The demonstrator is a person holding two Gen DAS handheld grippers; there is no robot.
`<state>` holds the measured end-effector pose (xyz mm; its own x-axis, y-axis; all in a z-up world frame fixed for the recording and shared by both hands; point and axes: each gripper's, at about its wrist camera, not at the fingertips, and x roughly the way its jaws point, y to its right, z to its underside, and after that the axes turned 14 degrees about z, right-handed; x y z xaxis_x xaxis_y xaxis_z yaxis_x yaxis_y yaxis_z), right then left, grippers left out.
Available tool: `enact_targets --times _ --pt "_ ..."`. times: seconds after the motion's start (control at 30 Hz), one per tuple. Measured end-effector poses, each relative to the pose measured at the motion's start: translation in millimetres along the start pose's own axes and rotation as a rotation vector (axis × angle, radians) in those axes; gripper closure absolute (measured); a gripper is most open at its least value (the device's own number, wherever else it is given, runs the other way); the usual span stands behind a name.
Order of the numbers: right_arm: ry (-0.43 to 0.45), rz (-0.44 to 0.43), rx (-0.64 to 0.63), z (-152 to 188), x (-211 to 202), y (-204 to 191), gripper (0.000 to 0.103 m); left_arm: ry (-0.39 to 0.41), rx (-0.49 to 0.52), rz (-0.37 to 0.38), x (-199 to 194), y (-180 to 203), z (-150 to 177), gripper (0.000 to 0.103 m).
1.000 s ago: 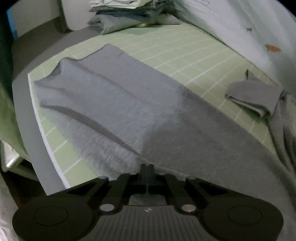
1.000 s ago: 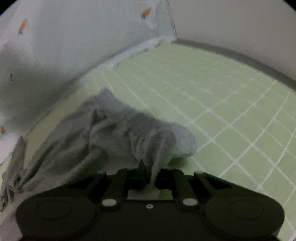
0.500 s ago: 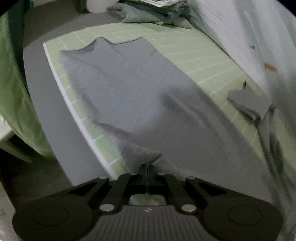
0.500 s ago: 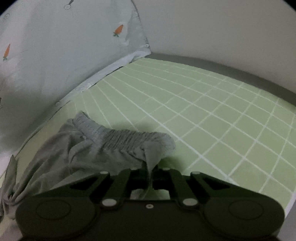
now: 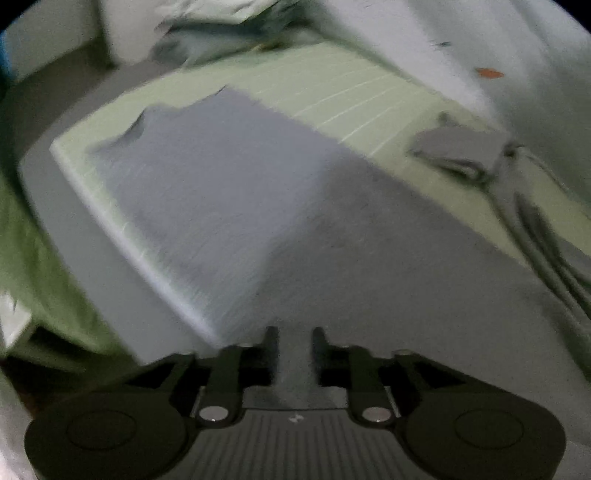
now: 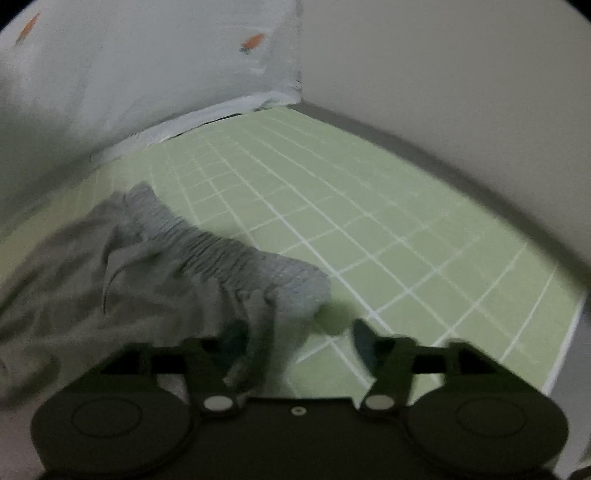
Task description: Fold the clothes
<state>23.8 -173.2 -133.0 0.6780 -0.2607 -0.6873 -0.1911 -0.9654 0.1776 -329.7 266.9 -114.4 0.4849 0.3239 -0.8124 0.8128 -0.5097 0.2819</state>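
Grey trousers (image 5: 258, 206) lie stretched along the green checked mat (image 5: 351, 96) in the left wrist view, one leg flat and long. My left gripper (image 5: 294, 339) has its jaws slightly apart, with grey cloth showing in the gap between them. In the right wrist view the gathered elastic waistband (image 6: 236, 258) lies bunched on the mat (image 6: 406, 236). My right gripper (image 6: 299, 332) is open, its left finger against the cloth, its right finger over bare mat.
A small folded grey piece (image 5: 458, 151) lies at the right of the mat. A pile of clothes (image 5: 221, 33) sits at the far end. A white carrot-print sheet (image 6: 129, 74) hangs along the back. The mat's edge (image 5: 122, 232) drops off at left.
Both grippers have opened from shut. The right one has let go of the waistband, which now lies lower on the mat. The left view swung and is blurred.
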Motion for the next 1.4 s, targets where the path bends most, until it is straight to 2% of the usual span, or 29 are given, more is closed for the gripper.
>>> enact_targets --times 0.03,0.1,0.17,0.27,0.37,0.43,0.57,0.67,0.73,1.0,1.07,1.13,1.23,1.3,1.4 --pt "0.018 0.013 -0.033 1.0 -4.7 -6.9 0.021 0.016 0.038 0.010 -1.3 8.9 -2.7 0.067" --pt "0.053 0.015 -0.095 3.0 -13.7 -21.1 0.018 0.022 0.113 0.061 2.8 28.1 -3.7 0.048" --pt "0.081 -0.010 -0.148 7.7 -24.5 -37.2 0.012 0.006 0.186 0.123 12.5 48.3 -1.2 0.043" --pt "0.073 -0.097 -0.194 15.4 -34.7 -58.8 0.012 -0.102 0.296 0.214 42.1 83.2 20.1 0.043" --pt "0.026 -0.205 -0.249 28.7 -39.9 -79.0 0.012 -0.185 0.381 0.290 62.7 112.3 42.4 0.042" --pt "-0.003 -0.257 -0.296 36.5 -41.7 -88.3 0.012 -0.198 0.442 0.309 66.6 129.2 57.1 0.038" --pt "-0.054 -0.330 -0.330 47.6 -45.9 -94.3 0.010 -0.254 0.532 0.405 60.5 147.5 72.3 0.038" --pt "-0.068 -0.361 -0.405 54.6 -54.4 -96.5 0.009 -0.310 0.529 0.477 55.3 152.1 83.2 0.038" --pt "-0.074 -0.366 -0.472 60.0 -61.5 -96.1 0.009 -0.334 0.542 0.490 50.3 153.0 92.2 0.038" --pt "-0.215 -0.365 -0.540 74.8 -75.4 -68.1 0.009 -0.463 0.540 0.551 29.7 142.6 111.2 0.038" --pt "-0.240 -0.364 -0.530 76.0 -78.1 -60.8 0.011 -0.487 0.513 0.574 28.0 141.1 108.9 0.038" --pt "-0.241 -0.380 -0.477 71.4 -82.1 -54.5 0.011 -0.486 0.453 0.605 26.5 138.2 103.3 0.038" --pt "-0.168 -0.406 -0.387 60.3 -90.2 -57.1 0.011 -0.437 0.381 0.628 28.0 137.6 91.7 0.038" --pt "-0.126 -0.428 -0.346 54.0 -92.3 -64.4 0.011 -0.401 0.371 0.612 31.7 141.4 84.8 0.038" --pt "-0.104 -0.460 -0.352 53.8 -86.0 -83.0 0.010 -0.349 0.375 0.559 34.3 146.8 77.6 0.037"
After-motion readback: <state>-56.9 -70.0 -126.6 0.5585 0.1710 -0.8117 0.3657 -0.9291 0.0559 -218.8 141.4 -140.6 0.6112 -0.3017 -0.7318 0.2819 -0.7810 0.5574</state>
